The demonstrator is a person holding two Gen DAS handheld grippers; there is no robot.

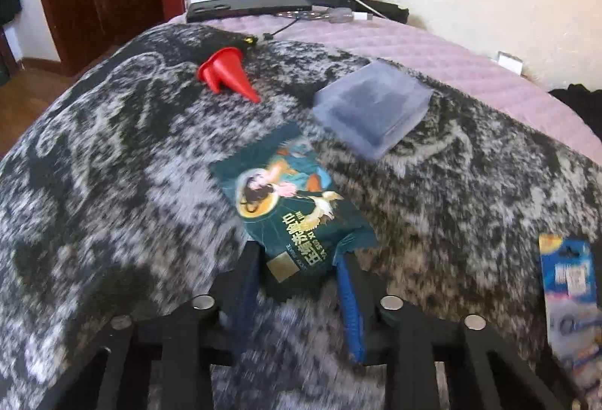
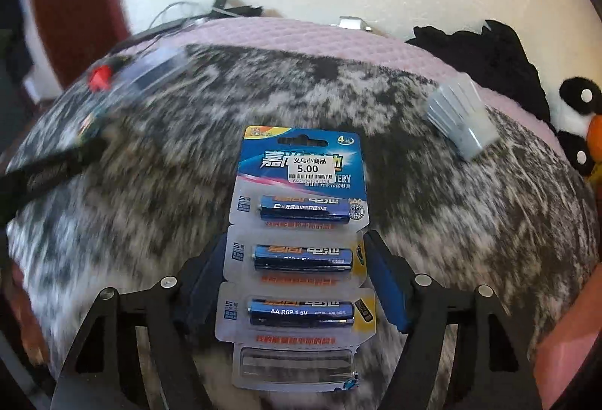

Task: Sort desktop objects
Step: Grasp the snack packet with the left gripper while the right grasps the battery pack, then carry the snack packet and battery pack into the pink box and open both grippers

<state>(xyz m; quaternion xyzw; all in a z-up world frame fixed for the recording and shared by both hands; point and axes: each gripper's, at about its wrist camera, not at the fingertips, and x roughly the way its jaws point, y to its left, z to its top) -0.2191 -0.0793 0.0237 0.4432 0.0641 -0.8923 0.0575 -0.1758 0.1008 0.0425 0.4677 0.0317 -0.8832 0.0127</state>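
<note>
A dark green illustrated packet (image 1: 286, 191) lies on the black-and-white fuzzy blanket (image 1: 113, 165). My left gripper (image 1: 297, 252) is shut on its near end, and the packet's corner buckles against the right blue finger (image 1: 348, 297). A blue blister card of AA batteries (image 2: 301, 206) lies flat in the right wrist view, with its bottom pocket empty. My right gripper (image 2: 295, 240) is shut on the card, its pads against both side edges. The same card (image 1: 568, 289) shows at the far right of the left wrist view.
A red cone (image 1: 225, 75) and a translucent blue-grey box (image 1: 372, 108) lie further back on the blanket. A ribbed grey box (image 2: 461, 116), black cloth (image 2: 489, 60) and a plush penguin (image 2: 579, 120) sit to the right. A black flat device (image 1: 248, 5) with cables lies by the wall.
</note>
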